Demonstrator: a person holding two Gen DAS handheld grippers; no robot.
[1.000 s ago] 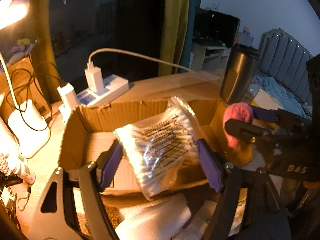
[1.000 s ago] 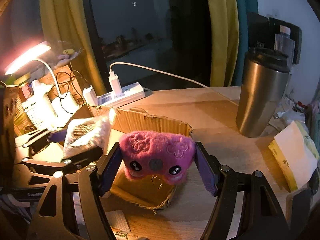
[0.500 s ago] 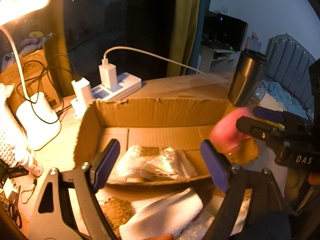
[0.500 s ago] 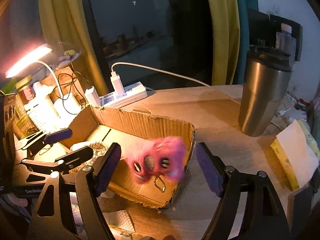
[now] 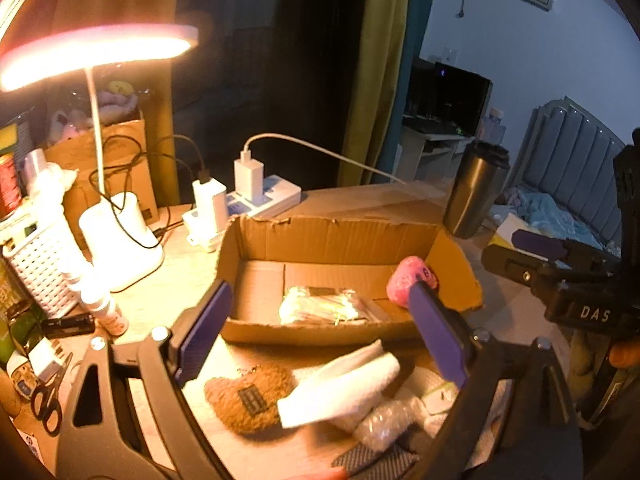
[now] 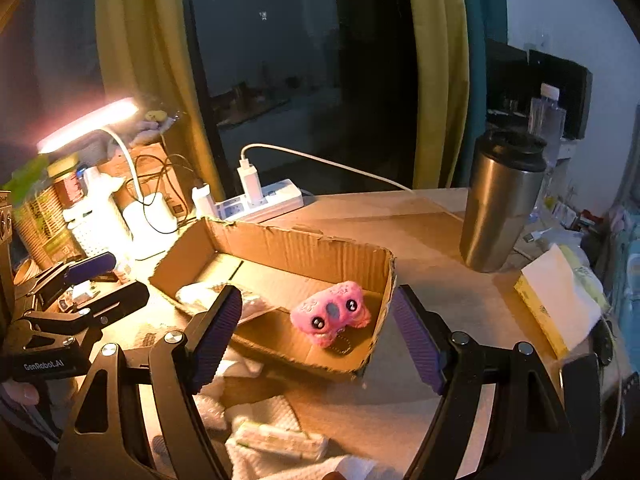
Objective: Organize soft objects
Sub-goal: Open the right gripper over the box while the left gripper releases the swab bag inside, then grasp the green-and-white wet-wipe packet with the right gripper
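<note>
An open cardboard box lies on the desk. Inside it, a clear bag of cotton swabs rests on the floor, and a pink plush toy sits at the right end. My left gripper hovers in front of the box with its jaws opening and nothing between them. My right gripper stands open and empty, just short of the plush. In front of the box lie a brown plush, a rolled white cloth and some bubble wrap.
A lit desk lamp and a white basket crowd the left side, with scissors near the front. A power strip with chargers sits behind the box. A steel tumbler and a yellow-edged packet stand to the right.
The left gripper let go of the swab bag and the right let go of the pink plush; both now lie in the box. Both grippers have drawn back and up.
</note>
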